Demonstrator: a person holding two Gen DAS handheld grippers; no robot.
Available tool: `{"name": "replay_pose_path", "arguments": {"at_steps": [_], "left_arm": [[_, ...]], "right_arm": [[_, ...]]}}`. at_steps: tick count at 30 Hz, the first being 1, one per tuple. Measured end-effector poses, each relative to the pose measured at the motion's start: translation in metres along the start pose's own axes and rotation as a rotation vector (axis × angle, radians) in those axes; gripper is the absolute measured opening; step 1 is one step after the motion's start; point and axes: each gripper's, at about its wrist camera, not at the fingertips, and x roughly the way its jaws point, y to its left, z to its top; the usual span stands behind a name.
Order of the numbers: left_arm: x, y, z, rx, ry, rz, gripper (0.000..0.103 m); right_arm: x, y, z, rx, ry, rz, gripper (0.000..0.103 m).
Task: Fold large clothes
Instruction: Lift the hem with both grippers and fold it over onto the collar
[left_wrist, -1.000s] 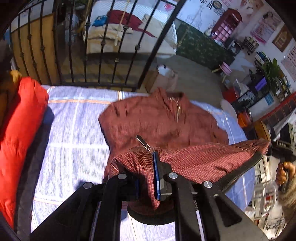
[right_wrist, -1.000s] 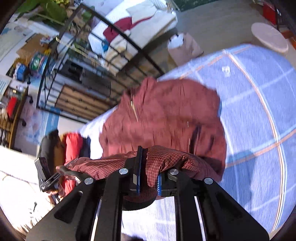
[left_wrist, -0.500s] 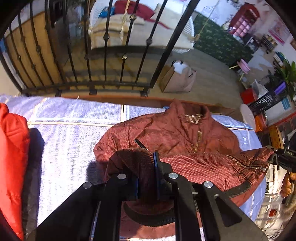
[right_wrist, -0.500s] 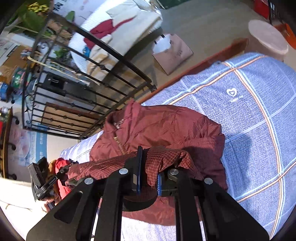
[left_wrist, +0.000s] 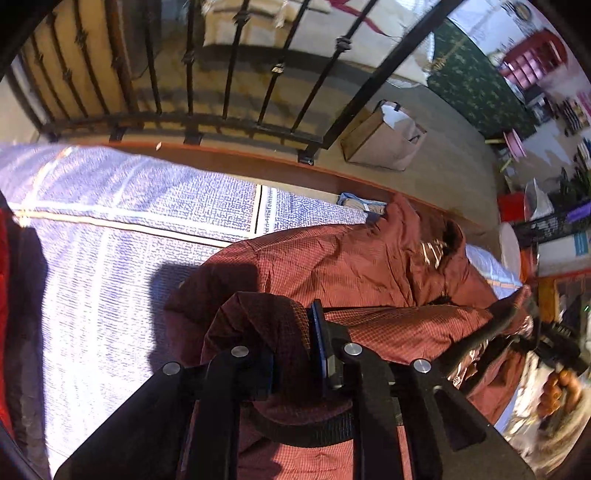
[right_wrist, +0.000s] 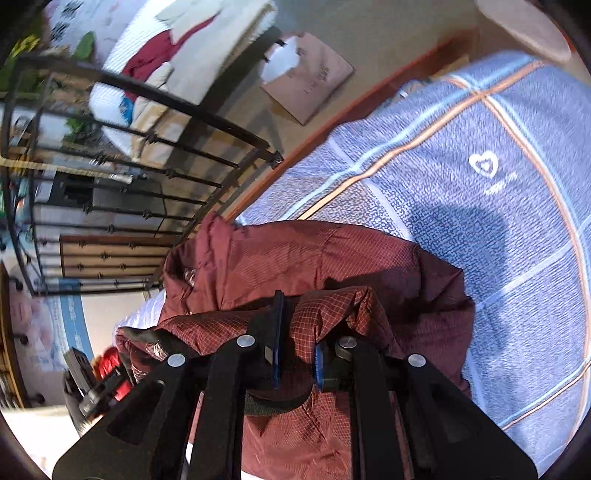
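**Hem carried over the jacket, fold nearly laid**

Fabric is pinched in both grippers. The maroon quilted jacket with a fine grid pattern (left_wrist: 343, 266) lies on the bed with the blue patterned cover (left_wrist: 122, 221), collar toward the black iron rail (left_wrist: 236, 122) at the foot end. Its lower part is lifted and doubled over the chest.

The left gripper (left_wrist: 295, 350) has a bunched corner of the hem between its pads; its jaws are opening, though cloth still sits between them and, as far as the left wrist view shows, is still pressed. The right gripper (right_wrist: 297, 354) is clamped almost fully closed on the other hem corner, cloth bulging over both fingers. The hem runs taut between the two, and each gripper shows at the edge of the other's view.

The step in hand looks like laying the bottom half up onto the top half. To do it well:

- Keep the hem stretched between the two hands so the edge lands straight, not sagging in the middle.
- Bring both corners down level with the shoulders, just short of the collar.
- Let go of both sides together; a one-sided release would likely let the slippery shell slide and skew the fold.
- Withdraw the fingers low and flat so they do not drag the top layer back.
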Motion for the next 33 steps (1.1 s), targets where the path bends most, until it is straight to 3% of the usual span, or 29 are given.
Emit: {"name": "replay_pose_path", "arguments": {"at_steps": [5, 9, 12, 14, 17, 18, 19, 21, 22, 24, 28, 31, 33], "left_arm": [[-0.007, 0.02, 0.014, -0.109, 0.02, -0.141, 0.022], [-0.022, 0.044, 0.022, -0.211, 0.025, -0.277, 0.023], [-0.031, 0.047, 0.021, -0.202, 0.03, -0.292, 0.023], [-0.035, 0.048, 0.02, -0.199, 0.029, -0.292, 0.025], [-0.041, 0.055, 0.018, -0.26, 0.002, -0.328, 0.03], [-0.045, 0.059, 0.018, -0.292, -0.026, -0.333, 0.039], [-0.057, 0.066, 0.018, -0.327, -0.096, -0.316, 0.055], [-0.075, 0.072, 0.018, -0.345, -0.181, -0.303, 0.062], [-0.082, 0.068, 0.017, -0.323, -0.192, -0.307, 0.062], [-0.087, 0.048, 0.011, -0.214, -0.157, -0.263, 0.062], [-0.083, -0.034, -0.043, 0.195, -0.117, -0.079, 0.063], [-0.064, -0.075, -0.094, 0.333, -0.1, -0.038, 0.066], [-0.045, -0.088, -0.116, 0.337, -0.061, -0.034, 0.066]], "right_arm": [[0.004, -0.023, 0.01, 0.172, 0.022, 0.133, 0.026], [-0.006, -0.039, 0.017, 0.274, 0.006, 0.279, 0.044], [-0.023, -0.052, 0.018, 0.385, -0.069, 0.382, 0.059], [-0.039, -0.051, 0.022, 0.377, -0.116, 0.355, 0.059], [-0.069, -0.018, 0.017, 0.125, -0.167, 0.169, 0.059], [-0.075, -0.001, 0.011, 0.016, -0.171, 0.094, 0.06], [-0.076, 0.009, 0.006, -0.058, -0.17, 0.046, 0.067], [-0.075, 0.045, -0.027, -0.303, -0.158, -0.069, 0.07], [-0.074, 0.051, -0.04, -0.361, -0.151, -0.09, 0.07], [-0.062, 0.072, -0.082, -0.52, -0.129, -0.133, 0.07], [-0.028, 0.087, -0.158, -0.738, -0.112, -0.222, 0.07], [-0.002, 0.085, -0.193, -0.804, -0.082, -0.247, 0.07], [0.009, 0.092, -0.208, -0.839, -0.061, -0.259, 0.07]]}}
